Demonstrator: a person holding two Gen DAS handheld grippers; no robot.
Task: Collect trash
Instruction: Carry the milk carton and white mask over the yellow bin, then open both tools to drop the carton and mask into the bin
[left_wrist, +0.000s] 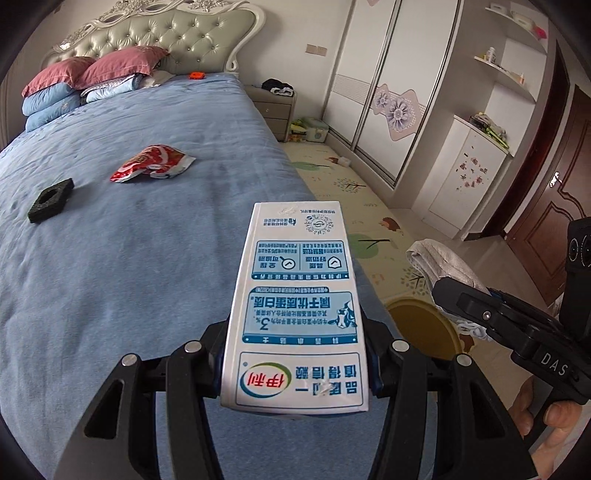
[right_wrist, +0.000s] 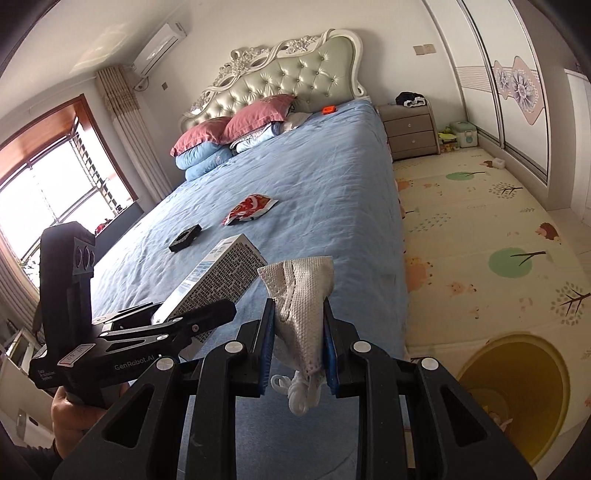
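My left gripper (left_wrist: 297, 328) is shut on a white and blue milk carton (left_wrist: 299, 295), held above the bed's right edge; the carton also shows in the right wrist view (right_wrist: 218, 277). My right gripper (right_wrist: 298, 317) is shut on a crumpled white tissue (right_wrist: 303, 295), which shows in the left wrist view too (left_wrist: 439, 266). A red snack wrapper (left_wrist: 153, 163) and a black foam square (left_wrist: 51, 199) lie on the blue bed (left_wrist: 147, 258). A yellow trash bin (right_wrist: 517, 391) stands on the floor beside the bed, below and right of both grippers.
Pillows and folded quilts (left_wrist: 62, 88) are stacked at the headboard. A small orange object (left_wrist: 195, 75) lies near them. A nightstand (left_wrist: 275, 110), wardrobe (left_wrist: 384, 85) and patterned play mat (right_wrist: 480, 240) are to the right of the bed.
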